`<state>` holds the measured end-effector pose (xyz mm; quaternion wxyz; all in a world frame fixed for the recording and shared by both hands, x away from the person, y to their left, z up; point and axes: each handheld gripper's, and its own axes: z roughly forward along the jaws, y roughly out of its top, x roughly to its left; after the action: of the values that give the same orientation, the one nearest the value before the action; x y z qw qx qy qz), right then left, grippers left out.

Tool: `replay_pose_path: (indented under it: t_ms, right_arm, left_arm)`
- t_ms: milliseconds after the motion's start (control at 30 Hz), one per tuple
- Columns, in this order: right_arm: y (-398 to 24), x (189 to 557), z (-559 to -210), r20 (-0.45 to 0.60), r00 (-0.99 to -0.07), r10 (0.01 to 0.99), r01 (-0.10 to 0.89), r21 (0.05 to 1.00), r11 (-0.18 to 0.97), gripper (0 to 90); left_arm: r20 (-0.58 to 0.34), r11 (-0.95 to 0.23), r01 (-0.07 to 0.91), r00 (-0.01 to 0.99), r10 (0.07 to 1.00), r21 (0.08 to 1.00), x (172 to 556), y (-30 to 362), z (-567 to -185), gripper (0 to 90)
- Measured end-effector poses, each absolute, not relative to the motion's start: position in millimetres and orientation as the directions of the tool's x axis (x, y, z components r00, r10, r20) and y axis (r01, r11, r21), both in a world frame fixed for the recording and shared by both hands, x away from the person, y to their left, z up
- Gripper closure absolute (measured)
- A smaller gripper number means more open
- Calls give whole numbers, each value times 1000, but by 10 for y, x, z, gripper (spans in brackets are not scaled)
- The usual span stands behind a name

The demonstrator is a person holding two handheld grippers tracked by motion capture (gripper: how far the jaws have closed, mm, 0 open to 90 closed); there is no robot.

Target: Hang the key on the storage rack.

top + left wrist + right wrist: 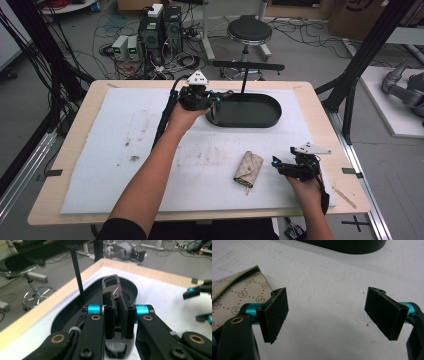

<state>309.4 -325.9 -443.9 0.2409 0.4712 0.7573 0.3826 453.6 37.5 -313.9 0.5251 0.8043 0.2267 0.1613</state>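
My left fingers (pixel 117 312) are clamped on a small dark metal clip (pixel 111 287), held above the black tray (pixel 267 117) at upper centre of the high view. I judge it light, rigid and slick, best pinched across its flat body. My right fingers (pixel 327 315) stand apart, low over the worktop (pixel 150 145), beside the patterned pouch (pixel 248 168).

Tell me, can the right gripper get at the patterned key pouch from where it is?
Probably yes: the right gripper is open, and the key pouch lies flat just beside it on the white mat, with nothing between them.
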Motion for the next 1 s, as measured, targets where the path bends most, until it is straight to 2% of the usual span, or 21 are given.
replay_pose_path:
  t_ms: [333,633,1000]
  right_arm:
    - [-3293,3097,-4443,-1,-431,902,532,808,255,195]
    - [-3291,3109,-4450,0,-432,902,532,807,255,195]
    - [-3297,3117,-4458,0,-431,902,536,805,256,195]
  left_arm:
    - [31,-333,185,835,549,925,4891,242,-2901,835]
    - [0,-320,208,839,544,924,5128,144,-2892,835]
    - [33,-385,225,827,561,895,5323,-44,-2960,834]
